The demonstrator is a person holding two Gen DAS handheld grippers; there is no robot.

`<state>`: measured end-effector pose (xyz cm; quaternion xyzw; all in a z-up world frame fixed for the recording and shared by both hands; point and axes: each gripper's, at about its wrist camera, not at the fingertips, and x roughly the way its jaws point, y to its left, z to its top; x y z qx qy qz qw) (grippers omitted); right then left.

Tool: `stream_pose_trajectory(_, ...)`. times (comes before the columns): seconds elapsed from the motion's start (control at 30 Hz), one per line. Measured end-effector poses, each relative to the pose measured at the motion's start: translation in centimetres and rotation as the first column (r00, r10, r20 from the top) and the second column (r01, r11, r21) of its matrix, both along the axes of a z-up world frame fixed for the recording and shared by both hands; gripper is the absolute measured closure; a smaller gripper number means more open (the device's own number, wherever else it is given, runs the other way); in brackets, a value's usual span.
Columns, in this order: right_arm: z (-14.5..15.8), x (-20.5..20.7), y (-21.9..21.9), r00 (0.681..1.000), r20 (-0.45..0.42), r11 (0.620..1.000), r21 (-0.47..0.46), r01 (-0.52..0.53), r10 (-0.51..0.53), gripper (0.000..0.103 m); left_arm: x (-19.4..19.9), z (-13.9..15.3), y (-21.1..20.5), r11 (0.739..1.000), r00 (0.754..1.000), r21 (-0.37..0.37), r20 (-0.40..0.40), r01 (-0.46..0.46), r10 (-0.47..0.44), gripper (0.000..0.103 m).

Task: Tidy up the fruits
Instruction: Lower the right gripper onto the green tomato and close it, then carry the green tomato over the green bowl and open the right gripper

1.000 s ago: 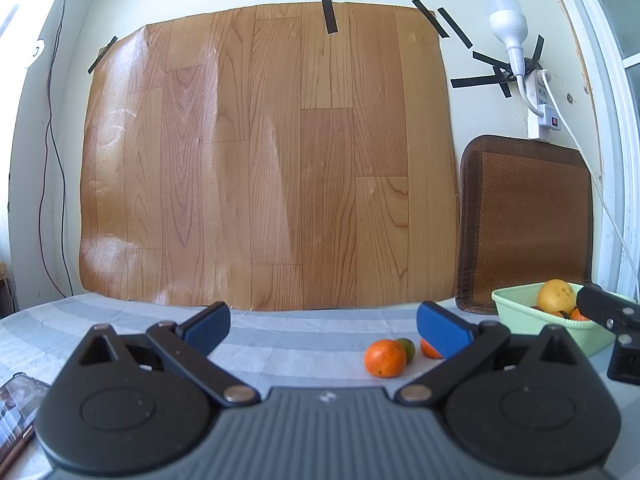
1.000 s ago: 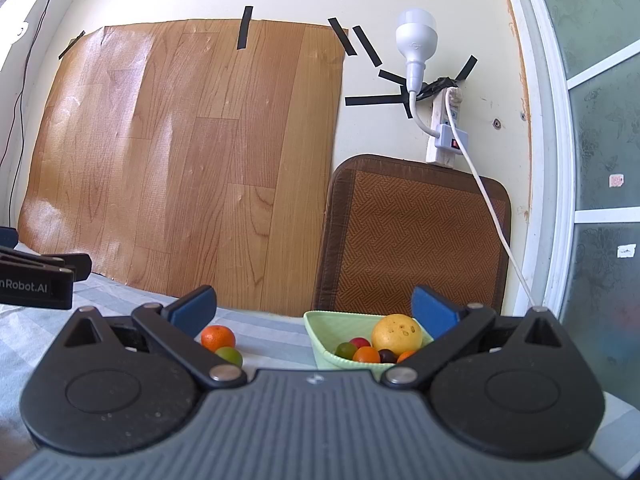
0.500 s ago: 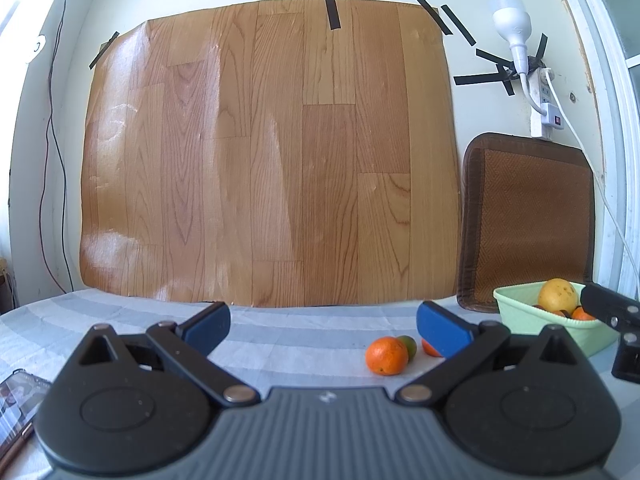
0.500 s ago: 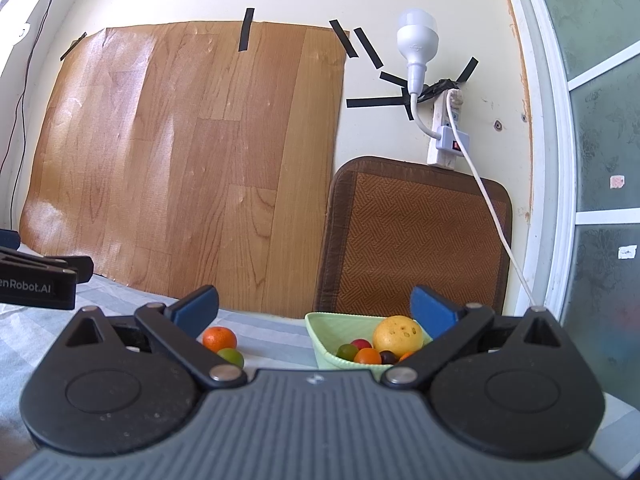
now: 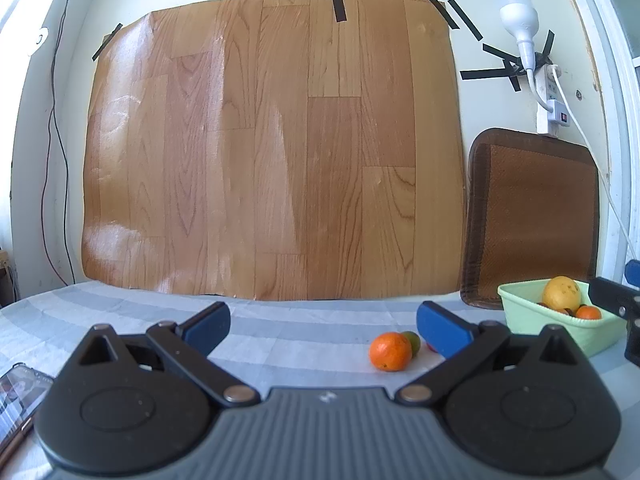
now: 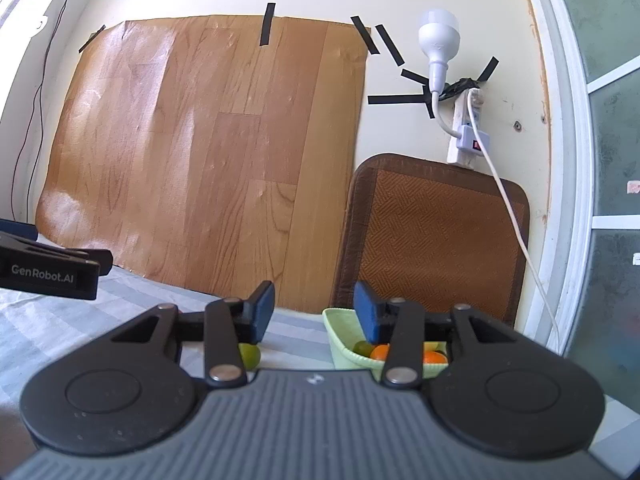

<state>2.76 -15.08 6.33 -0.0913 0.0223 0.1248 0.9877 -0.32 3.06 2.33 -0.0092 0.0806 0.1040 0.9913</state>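
A: Start at the far left. What is there, taking the green basket [image 5: 520, 300] as the marker?

B: Far left of the basket, at the edge of the striped surface [image 5: 300, 332], lies a phone [image 5: 18, 396]. Next comes the left tool [image 5: 323, 320], its blue pads spread wide with nothing between them.

A: And the loose fruit?

B: An orange [image 5: 390, 351] sits on the surface a little left of the basket, round, bright, with a dimpled skin. A small green fruit [image 5: 412, 341] touches it from behind. A sliver of something red shows beside that, mostly hidden by the tool's right pad, so I cannot name it.

A: Inside the basket?

B: A large yellow fruit [image 5: 561, 293] with brown speckles stands highest. A small orange one [image 5: 588, 312] lies at its right, and darker pieces sit low beneath, too hidden to tell.

A: The right tool?

B: The right tool [image 6: 314, 312] sits just in front of the basket's left rim. Its pads stand partly apart, a narrower gap than the left tool's, gripping nothing. Below its left finger a green fruit shows on the surface, left of the basket.

A: Behind the basket?

B: A brown woven mat [image 6: 436, 240] leans on the wall.
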Motion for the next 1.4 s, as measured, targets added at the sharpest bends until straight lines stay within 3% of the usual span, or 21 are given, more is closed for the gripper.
stream_pose_trajectory(0.07, 0.0, 0.0, 0.0, 1.000, -0.003, 1.000, 0.000, -0.001, 0.001, 0.066, 0.0, 0.0, 0.0, 1.000, 1.000, -0.003, -0.004, -0.006, 0.006, 0.000)
stream_pose_trajectory(0.23, 0.0, 1.1, -0.2, 0.994, -0.097, 0.999, 0.018, -0.043, 0.045, 0.066, 0.7, -0.1, 1.0, 0.998, 0.999, -0.056, -0.045, 0.005, -0.008, 0.000)
stream_pose_trajectory(0.47, 0.0, 5.3, 1.2, 0.928, -0.313, 0.979, 0.028, -0.203, 0.202, 0.063, 4.1, 1.1, 1.9, 0.982, 0.977, -0.120, -0.137, 0.147, -0.163, 0.003)
stream_pose_trajectory(0.57, -0.1, 7.9, 1.7, 0.888, -0.394, 0.970, 0.058, -0.236, 0.239, 0.063, 6.8, 1.3, 2.2, 0.965, 0.952, -0.154, -0.191, 0.211, -0.238, 0.010)
stream_pose_trajectory(0.7, -0.5, 10.2, 2.9, 0.857, -0.451, 0.966, 0.051, -0.254, 0.249, 0.061, 11.1, 0.4, 2.9, 0.941, 0.908, -0.248, -0.292, 0.232, -0.300, 0.029)
stream_pose_trajectory(0.87, -1.5, 12.6, 3.8, 0.827, -0.519, 0.970, 0.024, -0.240, 0.217, 0.061, 13.9, -1.2, 2.8, 0.936, 0.881, -0.282, -0.360, 0.210, -0.306, 0.034)
stream_pose_trajectory(0.93, -2.2, 13.8, 3.8, 0.785, -0.581, 0.971, 0.044, -0.233, 0.215, 0.062, 14.3, -1.9, 2.6, 0.935, 0.865, -0.284, -0.391, 0.212, -0.315, 0.061)
stream_pose_trajectory(1.0, -2.2, 14.0, 3.3, 0.762, -0.599, 0.967, 0.088, -0.241, 0.245, 0.073, 14.2, -2.3, 2.6, 0.930, 0.857, -0.300, -0.399, 0.214, -0.326, 0.063)
stream_pose_trajectory(1.2, -0.3, 10.6, 1.2, 0.836, -0.485, 0.967, 0.109, -0.232, 0.255, 0.073, 11.4, -0.1, 1.6, 0.899, 0.871, -0.338, -0.307, 0.278, -0.384, 0.063)
stream_pose_trajectory(1.33, 1.7, 8.2, -2.4, 0.940, -0.304, 0.987, 0.079, -0.137, 0.155, 0.073, 11.6, 2.3, -1.7, 0.858, 0.842, -0.325, -0.243, 0.396, -0.481, 0.063)
stream_pose_trajectory(1.4, 2.0, 8.0, -4.4, 0.964, -0.252, 0.995, 0.072, -0.064, 0.080, 0.073, 12.6, 3.0, -3.9, 0.829, 0.814, -0.329, -0.227, 0.453, -0.535, 0.063)
